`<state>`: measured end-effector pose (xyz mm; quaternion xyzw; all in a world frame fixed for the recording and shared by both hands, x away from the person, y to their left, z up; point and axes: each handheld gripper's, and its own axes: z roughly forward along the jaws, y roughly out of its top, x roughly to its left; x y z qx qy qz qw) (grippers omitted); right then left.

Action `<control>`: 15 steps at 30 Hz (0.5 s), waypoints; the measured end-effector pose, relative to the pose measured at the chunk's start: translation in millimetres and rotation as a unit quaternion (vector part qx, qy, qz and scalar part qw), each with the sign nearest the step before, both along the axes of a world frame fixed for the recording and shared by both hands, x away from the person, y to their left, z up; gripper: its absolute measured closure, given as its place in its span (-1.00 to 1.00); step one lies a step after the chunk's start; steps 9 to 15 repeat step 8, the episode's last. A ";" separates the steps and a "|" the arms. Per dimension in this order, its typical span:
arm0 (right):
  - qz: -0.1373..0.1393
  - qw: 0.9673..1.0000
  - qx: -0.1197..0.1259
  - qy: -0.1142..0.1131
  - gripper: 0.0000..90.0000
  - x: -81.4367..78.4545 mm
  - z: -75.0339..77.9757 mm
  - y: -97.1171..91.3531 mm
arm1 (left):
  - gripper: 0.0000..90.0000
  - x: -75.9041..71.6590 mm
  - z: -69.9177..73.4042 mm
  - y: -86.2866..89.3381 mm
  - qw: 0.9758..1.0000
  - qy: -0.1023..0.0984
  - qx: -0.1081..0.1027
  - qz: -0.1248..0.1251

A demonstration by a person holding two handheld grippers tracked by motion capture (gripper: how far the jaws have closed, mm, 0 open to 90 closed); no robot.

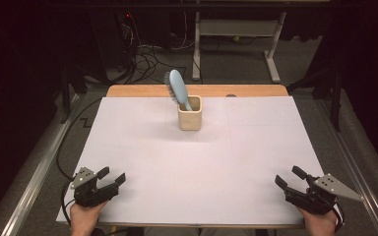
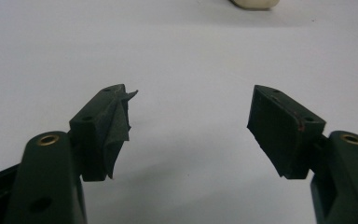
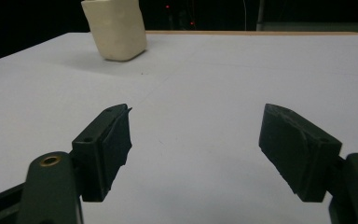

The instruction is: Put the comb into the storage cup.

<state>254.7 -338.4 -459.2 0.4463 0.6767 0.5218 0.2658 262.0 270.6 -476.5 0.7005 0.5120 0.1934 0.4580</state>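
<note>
Two grippers rest at the near edge of the white sheet [image 1: 197, 162] that covers the table, each held from below by one of the person's hands. Left gripper [image 1: 113, 175] sits at about 7 o'clock from the sheet's centre, with its jaws pointing up and inward toward 1 o'clock; in the left gripper view its jaws stand spread, with bare sheet between the pads and nothing pinched. One pad [image 2: 116, 126] carries a torn, curled lining along its inner face. Right gripper [image 1: 289, 176] sits at about 5 o'clock, well apart from the left one, with its jaws pointing toward 11 o'clock; in the right gripper view its jaws are likewise spread wide over bare sheet and grip nothing. A cream cup [image 1: 190, 113] stands upright on the far part of the sheet, at 12 o'clock from centre and well apart from both grippers. A light blue hairbrush [image 1: 177, 88] stands handle-down inside the cup, its head leaning toward 11 o'clock above the rim, with the dark bristles facing left. The cup's lower body also appears at about 11 o'clock in the right gripper view. Beyond the sheet, a strip of wooden tabletop [image 1: 256, 90] shows along the far edge.
</note>
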 end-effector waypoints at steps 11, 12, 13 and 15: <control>0.000 1.000 -0.001 -0.001 -0.43 -0.6 0.2 0.0 | -0.33 -0.2 0.4 -4.1 1.000 -0.005 0.016 -0.003; 0.000 1.000 -0.001 -0.001 -0.43 -0.6 0.2 0.0 | -0.33 -0.2 0.4 -4.1 1.000 -0.005 0.016 -0.003; 0.000 1.000 -0.001 -0.001 -0.43 -0.6 0.2 0.0 | -0.33 -0.2 0.4 -4.1 1.000 -0.005 0.016 -0.003; 0.000 1.000 -0.001 -0.001 -0.43 -0.6 0.2 0.0 | -0.33 -0.2 0.4 -4.1 1.000 -0.005 0.016 -0.003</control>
